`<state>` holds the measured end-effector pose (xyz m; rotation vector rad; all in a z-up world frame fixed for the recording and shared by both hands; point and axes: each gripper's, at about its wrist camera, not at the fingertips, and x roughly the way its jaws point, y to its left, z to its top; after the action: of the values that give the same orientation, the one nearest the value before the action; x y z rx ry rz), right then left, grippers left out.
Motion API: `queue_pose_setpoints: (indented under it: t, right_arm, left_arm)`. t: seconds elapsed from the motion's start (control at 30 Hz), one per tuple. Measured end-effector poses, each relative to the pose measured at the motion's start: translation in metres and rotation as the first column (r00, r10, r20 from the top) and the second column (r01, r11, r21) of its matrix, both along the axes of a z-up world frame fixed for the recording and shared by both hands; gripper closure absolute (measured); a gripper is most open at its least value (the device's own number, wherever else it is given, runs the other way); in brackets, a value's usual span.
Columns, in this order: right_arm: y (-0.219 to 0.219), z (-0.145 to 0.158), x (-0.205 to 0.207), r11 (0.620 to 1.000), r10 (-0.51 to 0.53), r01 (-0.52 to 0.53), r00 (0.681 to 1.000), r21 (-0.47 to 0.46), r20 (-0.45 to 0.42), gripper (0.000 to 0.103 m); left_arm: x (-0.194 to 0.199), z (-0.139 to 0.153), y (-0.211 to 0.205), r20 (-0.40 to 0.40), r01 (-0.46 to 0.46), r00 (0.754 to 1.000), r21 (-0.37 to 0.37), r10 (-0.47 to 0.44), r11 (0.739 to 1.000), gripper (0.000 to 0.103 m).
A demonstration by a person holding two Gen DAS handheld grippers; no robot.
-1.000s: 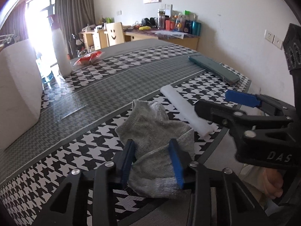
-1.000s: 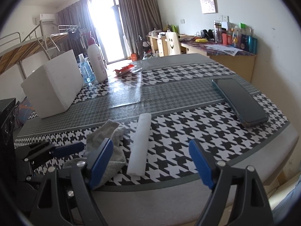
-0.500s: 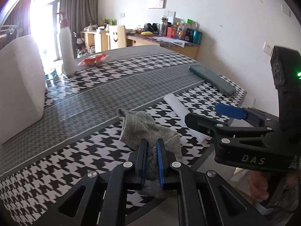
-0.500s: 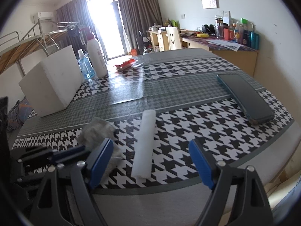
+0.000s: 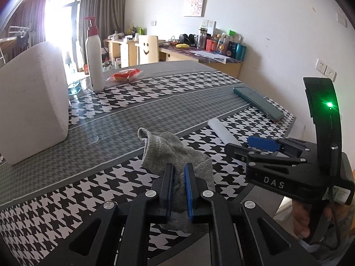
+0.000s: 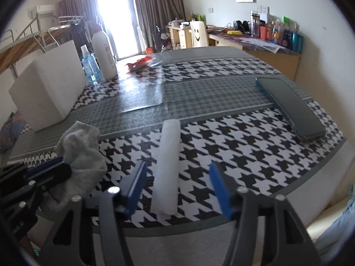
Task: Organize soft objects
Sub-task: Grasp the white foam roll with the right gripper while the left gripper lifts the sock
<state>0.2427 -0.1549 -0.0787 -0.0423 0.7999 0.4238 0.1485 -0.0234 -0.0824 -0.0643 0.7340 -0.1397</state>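
A grey sock (image 5: 170,153) is bunched and lifted a little off the houndstooth table (image 5: 66,190) near its front edge. My left gripper (image 5: 178,185) is shut on the sock, its blue pads pinching the cloth. A white foam roll (image 6: 168,161) lies lengthwise on the table. My right gripper (image 6: 177,186) straddles the roll's near end, and its jaws are closing with gaps left on both sides of the roll. The sock (image 6: 82,153) and the left gripper also show at the left of the right wrist view.
A big white foam block (image 5: 31,110) stands at the left. A white pump bottle (image 5: 94,59), a blue bottle (image 6: 89,64) and a red packet (image 5: 124,76) sit at the far side. A dark green case (image 6: 288,106) lies at the right edge.
My left gripper closed on the sock and raised it a little, bunching the cloth. My right gripper shifted over the white roll, and its jaws came closer together.
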Motion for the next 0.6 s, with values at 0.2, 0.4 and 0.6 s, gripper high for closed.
queue_pose_setpoints:
  t: [0.2,0.4,0.6]
  right_arm:
    - [0.017,0.000,-0.007,0.997,0.047,-0.045,0.999,-0.065,0.025,0.064]
    - [0.019,0.001,-0.008,0.997,0.018,-0.017,1.000,-0.078,0.016,0.081]
    - [0.019,0.006,-0.008,0.997,0.017,-0.015,1.000,-0.079,0.025,0.088]
  left_arm:
    - [-0.004,0.003,0.005,0.009,-0.009,1.000,0.001,0.009,1.000,0.092]
    - [-0.008,0.008,0.008,0.029,-0.019,0.999,0.017,0.019,1.000,0.092]
    - [-0.015,0.015,0.016,0.057,-0.033,0.998,0.020,0.032,0.999,0.092]
